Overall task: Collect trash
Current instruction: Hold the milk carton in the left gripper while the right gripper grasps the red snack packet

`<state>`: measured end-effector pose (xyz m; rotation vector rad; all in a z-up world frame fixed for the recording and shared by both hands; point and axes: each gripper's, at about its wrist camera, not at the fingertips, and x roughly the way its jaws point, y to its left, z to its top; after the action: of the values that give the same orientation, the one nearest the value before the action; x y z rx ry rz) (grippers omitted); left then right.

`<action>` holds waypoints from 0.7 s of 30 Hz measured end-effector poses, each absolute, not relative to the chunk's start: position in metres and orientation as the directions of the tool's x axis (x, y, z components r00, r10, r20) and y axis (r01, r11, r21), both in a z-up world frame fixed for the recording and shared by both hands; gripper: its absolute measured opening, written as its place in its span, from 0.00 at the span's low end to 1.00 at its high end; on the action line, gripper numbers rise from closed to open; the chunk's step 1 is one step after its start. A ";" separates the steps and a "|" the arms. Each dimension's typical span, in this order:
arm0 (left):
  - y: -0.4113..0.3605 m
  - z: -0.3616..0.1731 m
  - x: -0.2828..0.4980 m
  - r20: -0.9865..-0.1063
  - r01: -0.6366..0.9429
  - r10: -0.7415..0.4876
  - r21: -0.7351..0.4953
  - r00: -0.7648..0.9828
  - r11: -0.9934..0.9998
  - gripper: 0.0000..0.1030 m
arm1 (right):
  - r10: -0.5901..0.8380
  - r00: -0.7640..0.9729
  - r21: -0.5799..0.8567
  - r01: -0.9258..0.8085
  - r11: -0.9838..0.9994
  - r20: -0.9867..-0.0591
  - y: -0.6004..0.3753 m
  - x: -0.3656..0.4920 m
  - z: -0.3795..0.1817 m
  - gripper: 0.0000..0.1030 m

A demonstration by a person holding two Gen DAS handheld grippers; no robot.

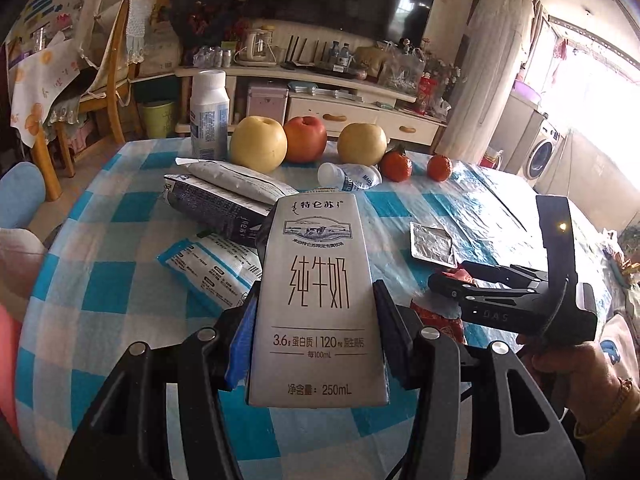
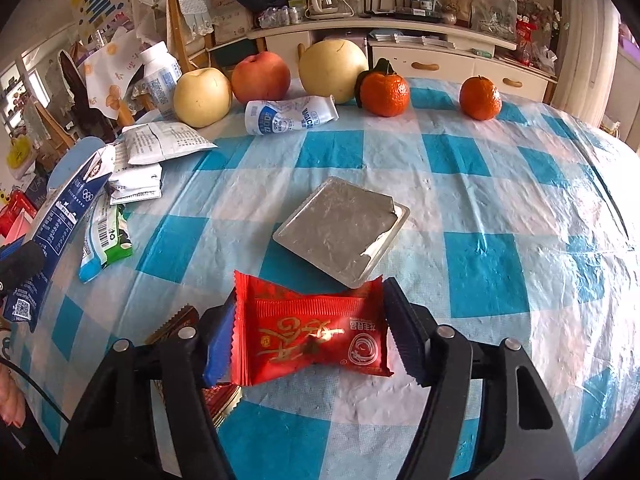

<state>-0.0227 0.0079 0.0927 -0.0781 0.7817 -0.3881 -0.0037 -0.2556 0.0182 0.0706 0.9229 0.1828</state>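
My left gripper [image 1: 316, 312] is shut on a grey milk carton [image 1: 316, 300] and holds it upright above the checked table. Its blue side [image 2: 48, 232] shows at the left edge of the right wrist view. My right gripper [image 2: 308, 332] has its jaws around a red snack wrapper [image 2: 312, 332] that lies on the cloth; the left pad touches it, the right pad stands just beside it. The right gripper also shows in the left wrist view [image 1: 444, 280]. A foil-lidded tray [image 2: 340, 232] lies just beyond the wrapper.
Flattened milk cartons [image 1: 224, 200] and pouches [image 2: 160, 144] lie at the left. A small white bottle [image 2: 288, 114] lies on its side. Pears, an apple [image 2: 262, 76] and two tangerines [image 2: 480, 98] line the far edge beside an upright white bottle [image 1: 208, 116].
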 end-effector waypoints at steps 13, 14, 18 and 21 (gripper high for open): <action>0.034 0.109 -0.034 -0.636 0.305 -0.388 -0.243 0.667 0.921 0.53 | 0.146 0.640 0.112 -0.093 0.989 -0.754 -0.254 -0.014 0.021 0.48; 0.036 0.110 -0.035 -0.634 0.302 -0.387 -0.244 0.670 0.922 0.53 | 0.144 0.644 0.113 -0.088 0.990 -0.751 -0.254 -0.015 0.021 0.48; 0.046 0.117 -0.039 -0.622 0.293 -0.374 -0.233 0.688 0.927 0.53 | 0.132 0.669 0.103 -0.082 0.991 -0.731 -0.249 -0.021 0.028 0.36; 0.055 0.122 -0.040 -0.612 0.283 -0.375 -0.246 0.696 0.927 0.53 | 0.123 0.679 0.094 -0.080 0.992 -0.724 -0.245 -0.025 0.033 0.35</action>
<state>-0.0401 0.0552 0.1219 -0.1363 0.7116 -0.3681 -0.0245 -0.2450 0.0331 0.0562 0.8172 0.1143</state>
